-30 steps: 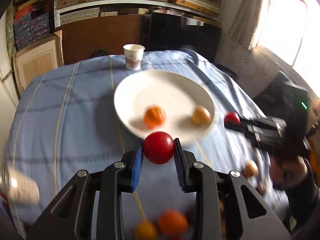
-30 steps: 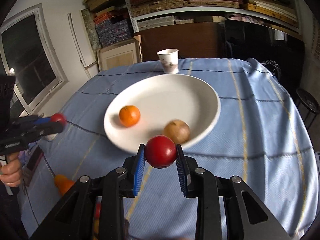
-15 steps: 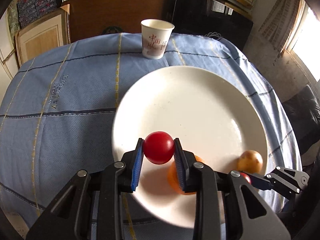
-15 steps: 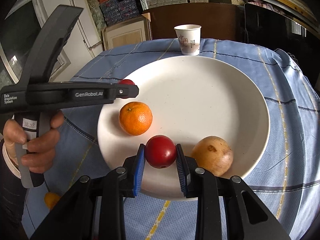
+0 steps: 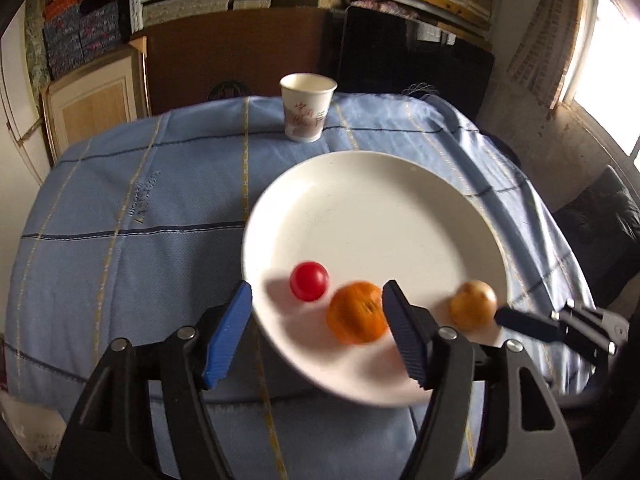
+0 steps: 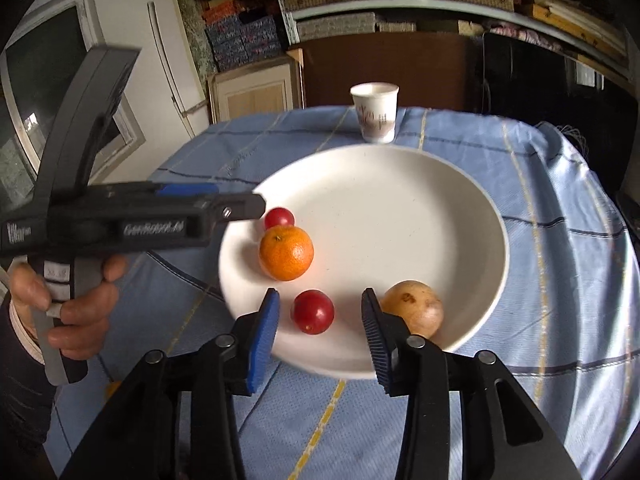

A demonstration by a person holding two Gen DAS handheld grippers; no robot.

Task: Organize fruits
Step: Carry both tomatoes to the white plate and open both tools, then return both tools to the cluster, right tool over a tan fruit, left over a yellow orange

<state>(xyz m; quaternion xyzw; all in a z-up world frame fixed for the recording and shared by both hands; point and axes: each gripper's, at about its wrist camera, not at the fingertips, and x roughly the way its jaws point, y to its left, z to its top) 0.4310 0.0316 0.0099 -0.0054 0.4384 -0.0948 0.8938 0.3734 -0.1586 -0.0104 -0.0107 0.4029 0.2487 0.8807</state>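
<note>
My left gripper [image 5: 316, 332] opening, red fruit [image 5: 309, 287] loose on the plate [image 5: 372, 200] just above; right gripper [image 6: 320, 334] opening, its fruit [image 6: 312, 311] untouched between the pads

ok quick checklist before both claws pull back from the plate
1. Left claw released: ok. Its jaws are opening, and one red fruit lies on the white plate, clear of the pads.
2. Right claw released: ok. Its jaws are opening; the other red fruit sits between the pads, touching neither.
3. Red fruits at rest: cannot tell; the left wrist view is blurred.
4. Retreat path, left: not ok. The orange lies against the claw's right pad.
5. Retreat path, right: not ok. The brown fruit sits right behind that claw's right pad.
6. Paper cup upright, far from both claws: ok.
</note>
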